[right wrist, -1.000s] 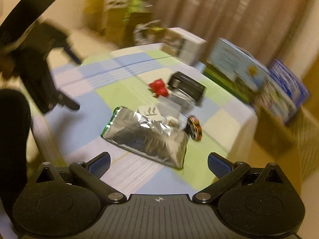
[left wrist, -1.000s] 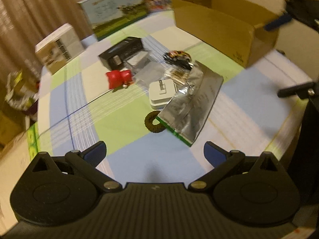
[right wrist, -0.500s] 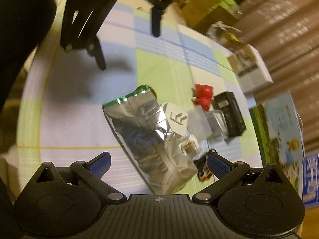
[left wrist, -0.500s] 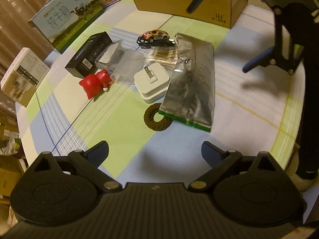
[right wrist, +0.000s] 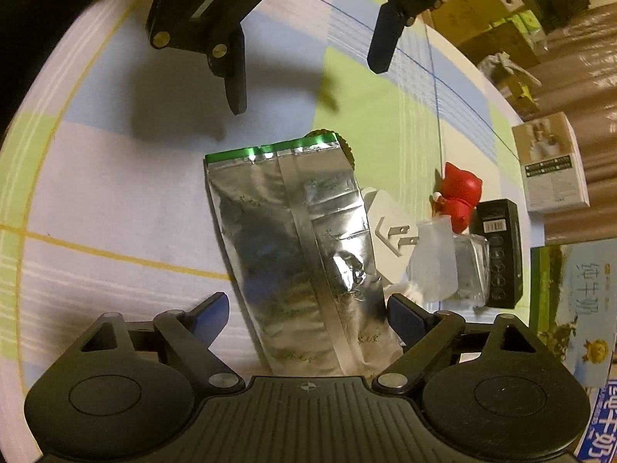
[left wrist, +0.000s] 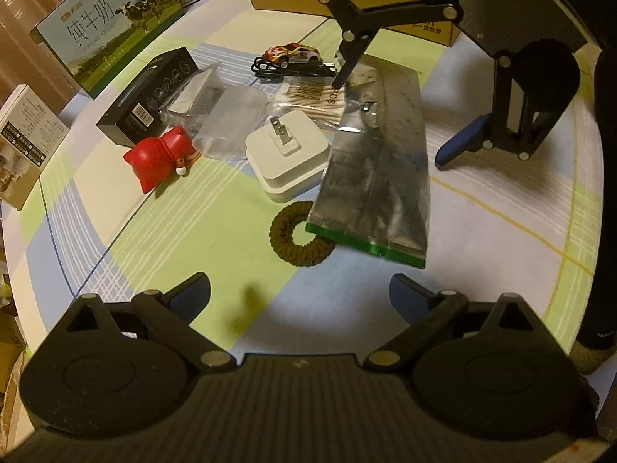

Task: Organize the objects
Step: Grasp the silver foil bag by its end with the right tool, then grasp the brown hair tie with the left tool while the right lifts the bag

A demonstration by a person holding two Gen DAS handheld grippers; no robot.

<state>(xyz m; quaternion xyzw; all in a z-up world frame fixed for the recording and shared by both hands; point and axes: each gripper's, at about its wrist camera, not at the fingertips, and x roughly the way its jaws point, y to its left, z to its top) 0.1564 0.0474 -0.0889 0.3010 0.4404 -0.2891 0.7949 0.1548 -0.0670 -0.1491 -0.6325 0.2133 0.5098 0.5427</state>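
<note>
Silver foil pouch (right wrist: 293,247) flat on bench (right wrist: 115,200), green end toward left claw (left wrist: 300,289), which is open; right claw (right wrist: 306,308) closing astride it, not yet gripping

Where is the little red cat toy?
In the left wrist view the red cat lies left of the white plug, just in front of the black box.
</note>
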